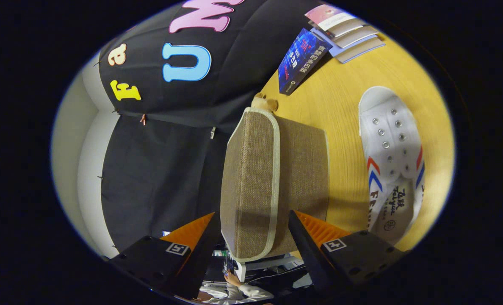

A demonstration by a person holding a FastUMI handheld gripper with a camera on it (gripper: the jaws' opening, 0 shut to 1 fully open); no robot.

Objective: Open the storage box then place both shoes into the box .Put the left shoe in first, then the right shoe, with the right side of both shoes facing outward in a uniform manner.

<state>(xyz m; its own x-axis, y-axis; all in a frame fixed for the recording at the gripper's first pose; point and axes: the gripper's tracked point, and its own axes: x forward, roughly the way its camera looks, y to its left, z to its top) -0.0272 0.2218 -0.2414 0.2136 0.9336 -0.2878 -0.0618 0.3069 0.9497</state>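
Note:
The storage box is brown woven fabric with pale trim and stands on the wooden table. Its lid sits down on the box. I see the scene rolled on its side, with the table to the right of the box. My gripper is open at the box's near end. One finger is beside the lid's top face and the other lies over the box's side wall. One white shoe with red and blue stripes lies on the table beyond the right finger, apart from the box.
A small tan toy sits just behind the box. A blue booklet and a stack of books lie at the table's far end. A person's hand and sleeve show below the fingers. The black booth wall hangs beyond the left finger.

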